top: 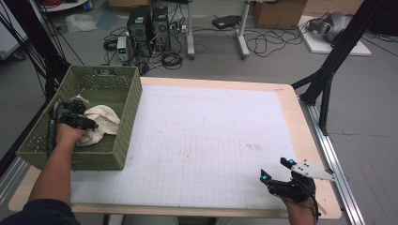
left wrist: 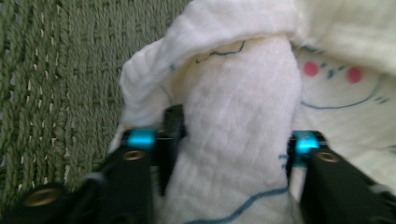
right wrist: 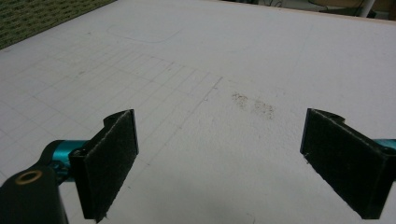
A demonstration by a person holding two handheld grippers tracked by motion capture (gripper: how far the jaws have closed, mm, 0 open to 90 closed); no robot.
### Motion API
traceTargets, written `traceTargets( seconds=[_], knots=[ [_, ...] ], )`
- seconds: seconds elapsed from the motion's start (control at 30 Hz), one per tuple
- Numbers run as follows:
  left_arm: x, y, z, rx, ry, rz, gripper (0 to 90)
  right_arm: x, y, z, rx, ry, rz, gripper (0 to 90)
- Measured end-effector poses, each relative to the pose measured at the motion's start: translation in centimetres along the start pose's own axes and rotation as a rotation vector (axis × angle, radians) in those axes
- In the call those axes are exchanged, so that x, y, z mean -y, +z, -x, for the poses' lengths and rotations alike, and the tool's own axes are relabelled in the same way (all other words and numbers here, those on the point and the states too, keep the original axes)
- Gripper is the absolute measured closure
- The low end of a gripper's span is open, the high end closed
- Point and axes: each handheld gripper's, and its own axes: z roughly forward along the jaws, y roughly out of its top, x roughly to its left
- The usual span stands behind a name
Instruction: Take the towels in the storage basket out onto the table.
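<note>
At the far left a green woven basket (top: 126, 110) sits on the worktop's (top: 211, 140) left edge, and inside it lies a cream cloth (top: 104, 123) printed with blue lines and pink dots. The left claw (top: 89, 124) is down in the basket with a bunched fold of that cloth between its jaws; in the left gripper view the pads (left wrist: 172, 140) press the fold from both sides, so it is clenched on the cloth. The step in hand looks like lifting the cloth out. The next move calls for a straight rise to clear the basket's tall walls, which stand close around the hand, before swinging right. The gridded white mat in the middle lies bare, giving ample room to set it down. At the right, near the front edge, the right claw (top: 278, 169) hovers released, jaws wide with nothing between them.
</note>
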Motion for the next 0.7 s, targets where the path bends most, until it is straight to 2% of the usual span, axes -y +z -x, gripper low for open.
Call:
traceTargets(
  seconds=[0.03,0.07,0.1,0.2,0.23,0.27,0.3,0.37,0.43,0.63,0.7],
  knots=[
    [0.0,-0.2,0.0,0.005,0.007,0.01,63.5,0.0,0.0,0.0,0.002,0.0,0.002,10.5],
    [0.0,-0.3,0.0,0.009,0.018,0.023,63.5,0.0,0.0,0.0,0.002,0.0,0.002,10.5],
    [-0.1,-0.5,0.0,0.019,0.017,0.036,69.2,0.0,-0.1,0.0,0.002,0.005,0.001,10.5],
    [-0.2,-0.9,0.0,0.048,0.014,0.075,72.8,0.1,-0.2,0.1,0.005,0.007,0.0,10.5],
    [-0.2,-1.3,-0.2,0.071,-0.007,0.116,73.3,0.1,-0.2,0.1,0.007,0.007,0.002,10.5],
    [-0.2,-1.3,-0.2,0.071,-0.007,0.116,73.5,0.1,-0.2,0.1,0.007,0.007,0.002,10.5],
    [-0.2,-1.5,-0.3,0.089,-0.014,0.136,73.5,0.1,-0.2,0.1,0.005,0.011,0.003,10.5],
    [-0.1,-1.9,-0.4,0.123,-0.044,0.195,73.8,0.1,-0.4,0.1,0.009,0.018,0.007,10.5],
    [0.0,-2.5,-0.6,0.14,-0.058,0.249,73.9,0.1,-0.5,0.1,0.009,0.021,0.01,10.5],
    [0.6,-4.1,-1.8,0.231,-0.158,0.449,74.0,0.0,-0.6,0.0,0.008,0.018,0.012,10.5],
    [0.8,-4.8,-2.1,0.246,-0.167,0.5,74.0,0.0,-0.6,-0.1,0.004,0.026,0.011,10.5]
  ],
)
